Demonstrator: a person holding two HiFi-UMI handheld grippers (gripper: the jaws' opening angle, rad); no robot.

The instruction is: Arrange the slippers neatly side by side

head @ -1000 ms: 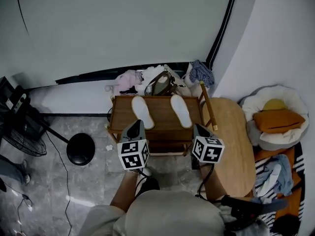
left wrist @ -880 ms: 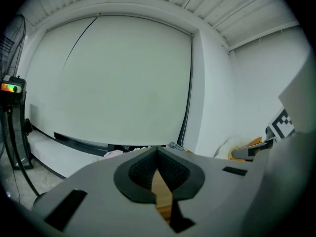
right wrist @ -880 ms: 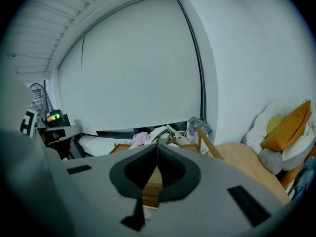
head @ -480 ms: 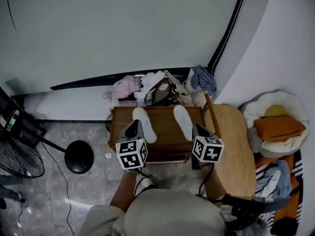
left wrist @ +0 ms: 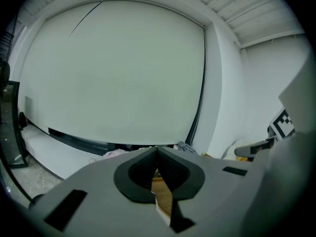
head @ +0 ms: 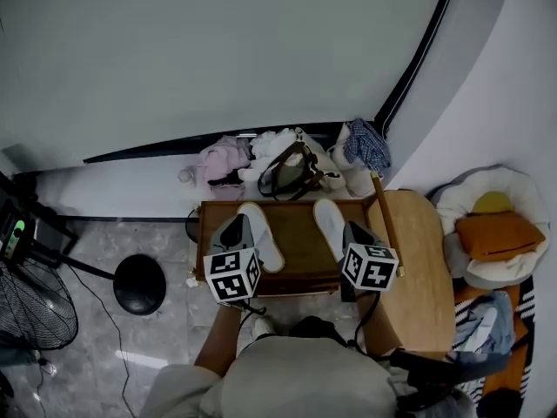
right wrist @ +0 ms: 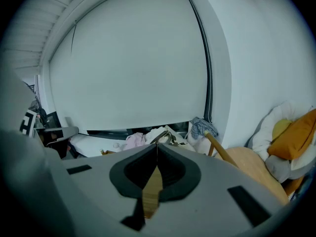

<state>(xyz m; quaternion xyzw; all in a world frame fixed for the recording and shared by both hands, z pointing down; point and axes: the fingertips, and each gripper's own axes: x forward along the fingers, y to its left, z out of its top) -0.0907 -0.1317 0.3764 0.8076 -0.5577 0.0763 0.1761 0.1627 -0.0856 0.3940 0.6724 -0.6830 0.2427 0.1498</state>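
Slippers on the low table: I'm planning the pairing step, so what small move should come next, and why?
Probably open the left gripper and lower it onto the left slipper. That slipper and the right slipper lie on the table with a wide gap between them. The left gripper and the right gripper are both shut and empty.

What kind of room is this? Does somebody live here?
Most likely a room in someone's home. Two white slippers lie on a low wooden table, clothes are heaped behind it, and a soft round cushion bed sits nearby.
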